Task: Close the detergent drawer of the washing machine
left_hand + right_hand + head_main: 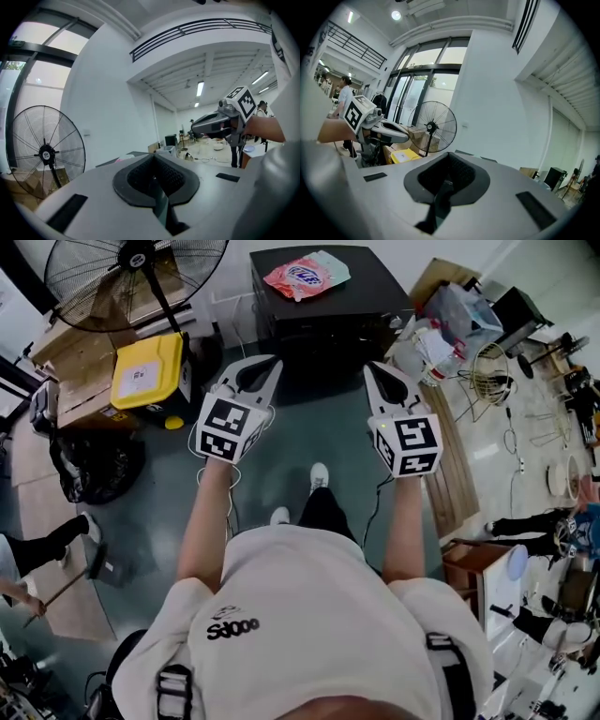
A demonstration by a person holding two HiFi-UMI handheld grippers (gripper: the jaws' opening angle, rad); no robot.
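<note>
In the head view, the left gripper (pixel 255 374) and the right gripper (pixel 384 381) are held out side by side in front of the person, above the floor and well apart from everything else. Both are pointed toward a dark boxy appliance (pixel 319 315) against the far wall, which is judged to be the washing machine. A pink packet (pixel 305 276) is seen lying on its top, and a standing fan (pixel 131 277) and a yellow box (pixel 148 371) are seen to its left. The detergent drawer cannot be made out from this steep angle, so whether it is in or out cannot be told. In the left gripper view, the jaws are seen pressed together with nothing between them, the fan and a white wall are seen beyond them, and the other gripper is seen at the right, carried level. In the right gripper view, the jaws are likewise seen brought together and empty, with the fan, the yellow box and tall windows behind them and the other gripper at the left. Neither tool is in contact with the machine. It is judged that a push on the drawer front is either yet to be made or already over, and this cannot be settled here.
</note>
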